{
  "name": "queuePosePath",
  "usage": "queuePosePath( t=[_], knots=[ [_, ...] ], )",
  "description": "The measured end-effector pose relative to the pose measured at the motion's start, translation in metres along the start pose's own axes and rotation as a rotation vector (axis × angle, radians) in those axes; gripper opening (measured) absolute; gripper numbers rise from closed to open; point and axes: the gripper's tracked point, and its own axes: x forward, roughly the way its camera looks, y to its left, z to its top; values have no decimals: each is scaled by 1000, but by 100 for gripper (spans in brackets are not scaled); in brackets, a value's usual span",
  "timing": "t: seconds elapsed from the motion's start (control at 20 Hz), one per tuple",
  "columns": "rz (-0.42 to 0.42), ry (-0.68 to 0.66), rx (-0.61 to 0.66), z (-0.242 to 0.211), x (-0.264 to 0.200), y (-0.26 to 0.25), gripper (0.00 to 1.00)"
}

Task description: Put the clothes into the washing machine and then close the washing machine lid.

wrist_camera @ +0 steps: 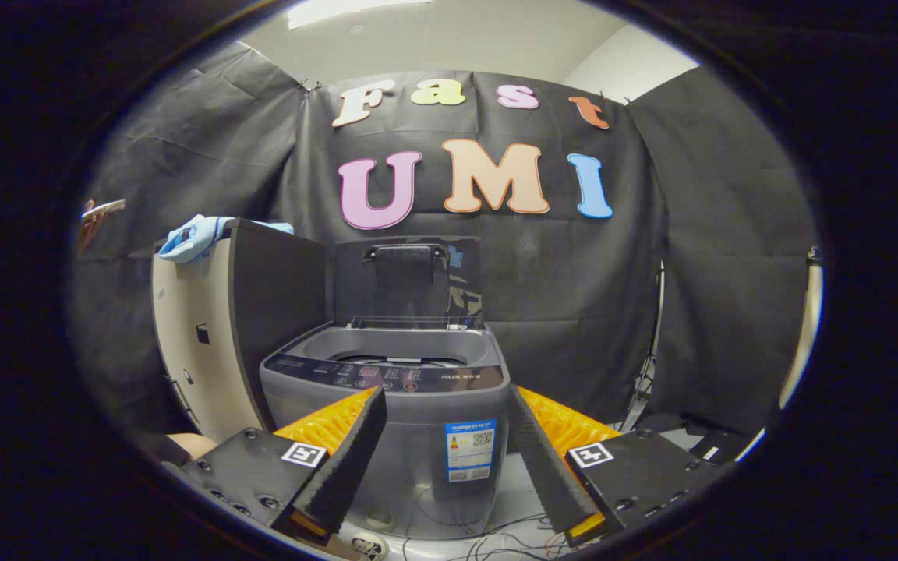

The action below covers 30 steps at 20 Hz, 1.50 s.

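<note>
You hold the gripper (447, 436) level, fingers spread wide and empty, facing the washing machine (390, 413); lid (406, 280) upright, blue clothes (192, 238) on the cabinet (215, 335) beside it.

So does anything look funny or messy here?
Not much. The blue clothes sit bunched on top of the cabinet beside the washing machine, whose lid stands open. The claw is open, holding nothing.
</note>
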Motion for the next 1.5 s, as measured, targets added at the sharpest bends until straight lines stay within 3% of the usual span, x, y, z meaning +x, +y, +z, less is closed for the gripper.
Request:
queuePosePath(
  t=[0.5, 0.7, 0.9, 1.15, 1.5],
  knots=[
    [19, -9, -21, 7, 8, 6, 97],
    [103, -112, 36, 86, 41, 46, 97],
    [261, -192, 65, 192, 88, 116, 97],
    [444, -172, 31, 282, 140, 216, 97],
    [673, -27, 7, 300, 191, 385, 97]
  ],
)
